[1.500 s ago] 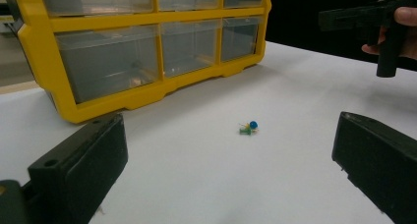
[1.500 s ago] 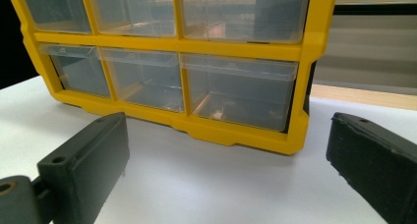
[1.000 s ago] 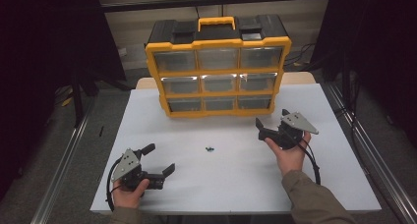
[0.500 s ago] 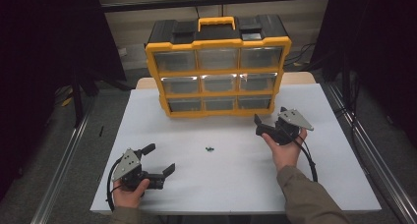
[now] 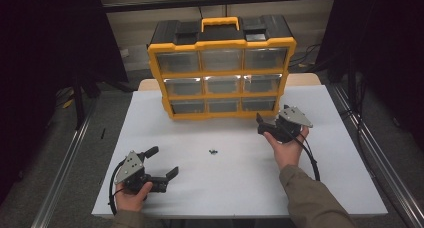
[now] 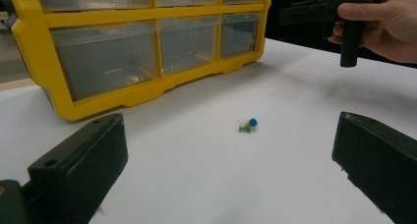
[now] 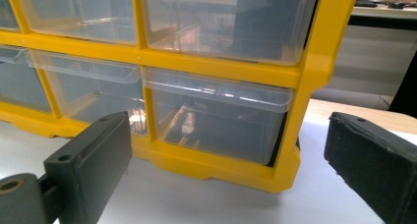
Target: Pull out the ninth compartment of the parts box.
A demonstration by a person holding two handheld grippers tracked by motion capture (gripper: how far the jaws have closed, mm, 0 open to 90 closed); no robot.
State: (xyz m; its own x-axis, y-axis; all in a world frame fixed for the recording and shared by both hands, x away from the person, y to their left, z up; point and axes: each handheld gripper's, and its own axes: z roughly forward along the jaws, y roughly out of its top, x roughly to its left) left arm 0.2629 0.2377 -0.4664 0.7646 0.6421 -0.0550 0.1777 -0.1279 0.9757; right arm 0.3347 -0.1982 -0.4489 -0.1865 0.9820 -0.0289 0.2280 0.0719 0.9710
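Both claws agape, empty; right claw (image 5: 261,124) facing organizer (image 5: 222,68); drawer contents unclear.

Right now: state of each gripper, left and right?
Left gripper: open, holding nothing, low over the table.
Right gripper: open, holding nothing, facing the bottom-right drawer of the yellow organizer.

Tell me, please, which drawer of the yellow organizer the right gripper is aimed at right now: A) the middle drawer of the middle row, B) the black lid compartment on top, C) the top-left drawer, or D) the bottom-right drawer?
D: the right gripper sits open at the organizer's lower right corner, and the right gripper view frames the bottom-right drawer between its jaws.
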